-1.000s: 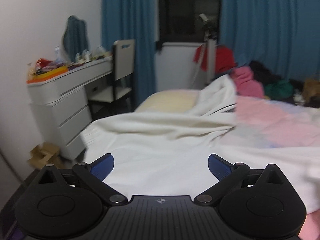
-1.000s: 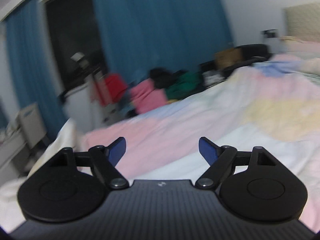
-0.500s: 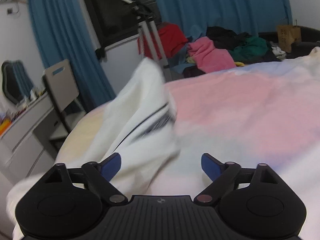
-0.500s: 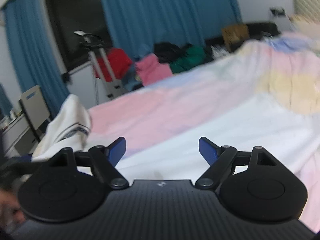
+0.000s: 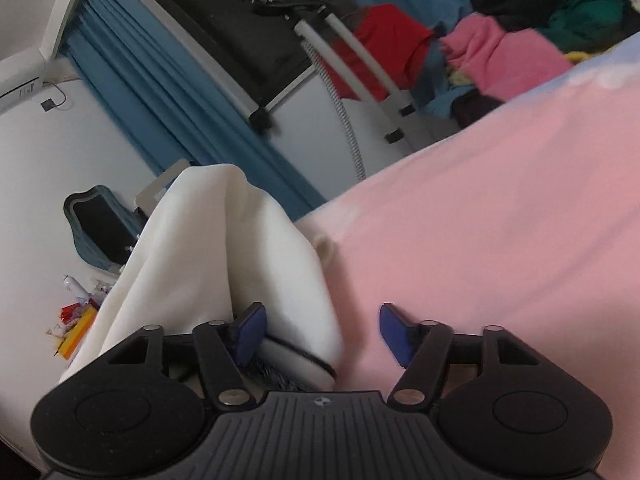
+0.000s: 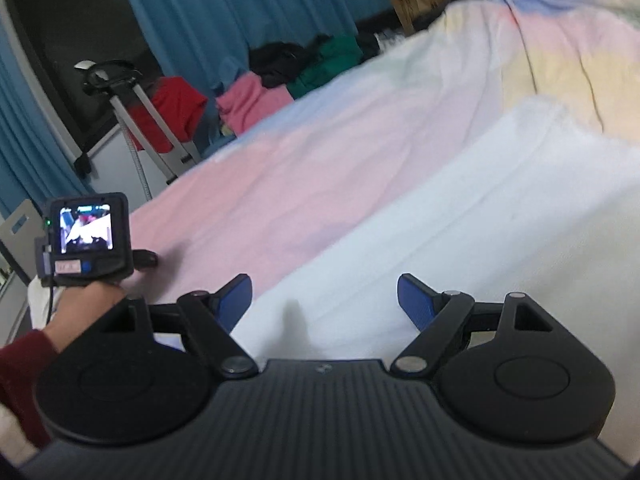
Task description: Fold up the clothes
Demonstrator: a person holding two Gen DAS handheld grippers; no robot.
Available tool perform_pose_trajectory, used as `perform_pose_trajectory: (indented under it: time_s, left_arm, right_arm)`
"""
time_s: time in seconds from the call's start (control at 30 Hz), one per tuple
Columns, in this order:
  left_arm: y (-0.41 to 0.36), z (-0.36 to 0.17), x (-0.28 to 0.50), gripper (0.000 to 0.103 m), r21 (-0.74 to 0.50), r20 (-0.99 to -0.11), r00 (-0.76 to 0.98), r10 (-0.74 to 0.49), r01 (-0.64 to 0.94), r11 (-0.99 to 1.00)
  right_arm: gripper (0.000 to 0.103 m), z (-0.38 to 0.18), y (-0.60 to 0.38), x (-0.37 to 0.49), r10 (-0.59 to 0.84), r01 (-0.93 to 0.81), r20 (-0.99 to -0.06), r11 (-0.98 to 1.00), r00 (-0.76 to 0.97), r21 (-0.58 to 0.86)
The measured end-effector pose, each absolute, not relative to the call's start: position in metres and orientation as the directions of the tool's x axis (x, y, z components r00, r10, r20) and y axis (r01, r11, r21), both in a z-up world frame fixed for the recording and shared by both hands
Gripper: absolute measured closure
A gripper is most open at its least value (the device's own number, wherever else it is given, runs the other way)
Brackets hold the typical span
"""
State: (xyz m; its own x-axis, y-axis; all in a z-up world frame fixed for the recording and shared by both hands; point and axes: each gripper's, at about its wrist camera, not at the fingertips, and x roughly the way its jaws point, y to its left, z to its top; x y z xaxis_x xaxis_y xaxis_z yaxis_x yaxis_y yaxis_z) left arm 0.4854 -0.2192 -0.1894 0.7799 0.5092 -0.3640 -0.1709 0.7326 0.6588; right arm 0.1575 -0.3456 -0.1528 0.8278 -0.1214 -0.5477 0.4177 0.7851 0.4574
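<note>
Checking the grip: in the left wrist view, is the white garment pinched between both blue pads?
No: the white garment touches only one pad; the other stands clear.

right claw (image 6: 324, 300) open over white garment (image 6: 460, 248) on pink bed (image 6: 288, 184), left claw's screen (image 6: 85, 230) at left, hand (image 6: 86, 306) in red sleeve (image 6: 20, 376), blue curtains (image 6: 240, 12)

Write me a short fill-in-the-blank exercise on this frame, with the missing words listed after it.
1. The white garment lies against the left claw's ____ pad.
2. The bedspread ahead of the left claw is ____ in colour.
3. The right claw holds ____ between its pads.
4. The pile of clothes beyond the bed lies in front of ____ curtains.

Missing words: left; pink; nothing; blue
</note>
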Motion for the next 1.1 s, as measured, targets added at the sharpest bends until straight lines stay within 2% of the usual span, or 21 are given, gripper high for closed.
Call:
perform_pose_trajectory:
  time_s: [0.03,0.13,0.23,0.37,0.6,0.7,0.77,0.83,0.87,0.93,1.1]
  left_arm:
    - [-0.215,-0.186,0.485,0.078,0.651,-0.375,0.777,0.505,-0.167,0.74]
    - [-0.203,-0.174,0.485,0.094,0.626,-0.41,0.769,0.49,-0.153,0.765]
    - [-0.202,-0.147,0.471,0.097,0.533,-0.455,0.794,0.403,-0.12,0.838]
    - [-0.215,-0.095,0.433,0.097,0.367,-0.49,0.845,0.213,-0.021,0.93]
    - [-0.286,0.006,0.364,0.098,0.137,-0.448,0.874,-0.186,0.273,0.952]
    - [-0.316,0.021,0.354,0.098,0.01,-0.502,0.818,-0.28,0.33,0.944]
    - [-0.326,0.007,0.355,0.094,0.011,-0.529,0.797,-0.292,0.351,0.936]
    - [-0.337,-0.006,0.356,0.076,0.013,-0.554,0.776,-0.302,0.371,0.929]
    - [-0.337,-0.016,0.357,0.072,0.017,-0.557,0.778,-0.292,0.362,0.932]
    - [-0.327,-0.032,0.359,0.049,0.025,-0.561,0.781,-0.274,0.347,0.937]
    - [-0.263,-0.056,0.338,0.031,0.048,-0.53,0.809,-0.257,0.33,0.943]
  right_arm:
    - [0.022,-0.154,-0.346,0.158,-0.12,0.419,-0.548,0.782,0.827,0.461]
    - [0.022,-0.155,-0.345,0.157,-0.121,0.42,-0.546,0.78,0.829,0.464]
    - [0.022,-0.152,-0.343,0.151,-0.133,0.424,-0.538,0.778,0.832,0.464]
    - [0.021,-0.146,-0.346,0.141,-0.163,0.439,-0.525,0.772,0.835,0.46]
    - [0.021,-0.134,-0.354,0.12,-0.222,0.472,-0.497,0.752,0.839,0.461]
    - [0.021,-0.133,-0.359,0.115,-0.249,0.493,-0.492,0.739,0.834,0.46]
    - [0.021,-0.134,-0.363,0.114,-0.26,0.504,-0.493,0.729,0.83,0.464]
    - [0.021,-0.135,-0.364,0.117,-0.261,0.509,-0.498,0.724,0.827,0.465]
    - [0.021,-0.136,-0.364,0.118,-0.257,0.508,-0.501,0.726,0.826,0.464]
    - [0.021,-0.139,-0.364,0.121,-0.249,0.5,-0.502,0.732,0.828,0.463]
    - [0.021,-0.143,-0.361,0.128,-0.217,0.47,-0.498,0.748,0.84,0.468]
